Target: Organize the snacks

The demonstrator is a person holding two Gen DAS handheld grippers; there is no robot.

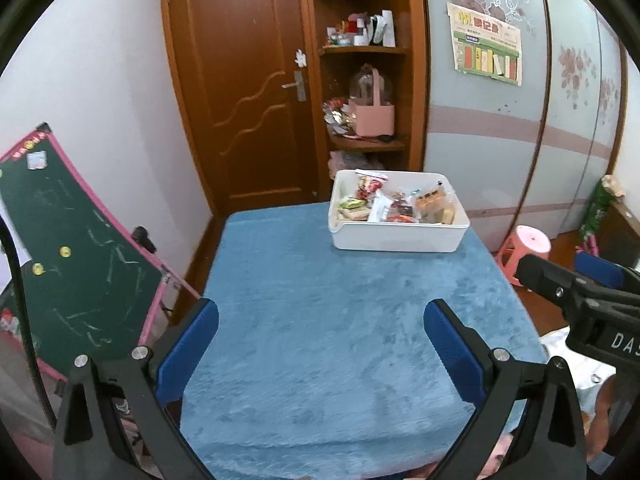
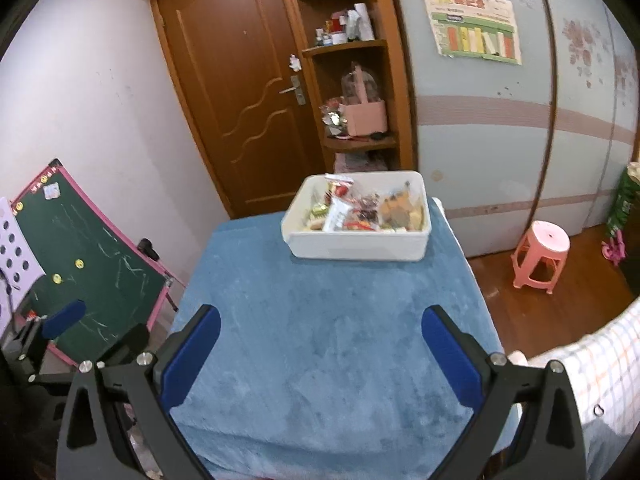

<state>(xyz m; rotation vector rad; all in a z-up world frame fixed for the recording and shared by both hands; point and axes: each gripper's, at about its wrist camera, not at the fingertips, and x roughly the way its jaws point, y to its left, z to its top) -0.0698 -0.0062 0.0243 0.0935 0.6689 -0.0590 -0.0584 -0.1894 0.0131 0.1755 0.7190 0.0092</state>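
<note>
The left gripper [image 1: 321,326] hangs over the near part of the blue cloth [image 1: 320,340], jaws spread wide with nothing between them; the right gripper [image 2: 321,332] beside it is likewise wide apart and empty. At the table's far edge sits the white bin [image 1: 400,236], snacks [image 1: 394,204] piled inside, well apart from both; behind stands a wooden door [image 1: 240,80]

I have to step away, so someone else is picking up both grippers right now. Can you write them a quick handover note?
Left gripper: open, empty, over the near part of the blue-covered table.
Right gripper: open, empty, alongside it.
White bin sits at the table's far edge, with the snack packets piled loosely inside.
Done: no snacks lie loose on the cloth.
Left: whether the pile in the bin still needs sorting cannot be told.
</note>
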